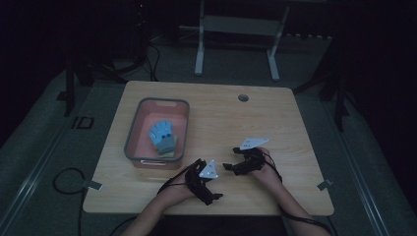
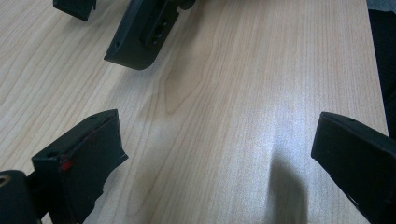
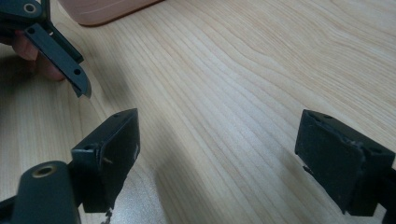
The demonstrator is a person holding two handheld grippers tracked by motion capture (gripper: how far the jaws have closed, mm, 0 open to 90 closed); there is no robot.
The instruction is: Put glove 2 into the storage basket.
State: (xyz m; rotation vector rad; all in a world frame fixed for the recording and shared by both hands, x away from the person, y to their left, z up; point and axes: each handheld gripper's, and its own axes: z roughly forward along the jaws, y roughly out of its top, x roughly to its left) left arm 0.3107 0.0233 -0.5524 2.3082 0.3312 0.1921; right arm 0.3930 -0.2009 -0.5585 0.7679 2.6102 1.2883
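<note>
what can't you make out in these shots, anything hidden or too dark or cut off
- High view: the blue and grey item in the pink bin is too small and dim to identify; it may be a glove.
- High view: the room beyond the table is too dark to read.
- Right gripper view: the bin is cut off by the top edge.
- Left gripper view: the right gripper is cut off at the top.

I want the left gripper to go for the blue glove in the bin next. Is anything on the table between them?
Nothing visible lies on the wooden table between the left gripper and the light blue glove. The one barrier is the near wall of the pink, grey-rimmed plastic bin that holds the glove, so the gripper would probably have to come in over the rim.
</note>
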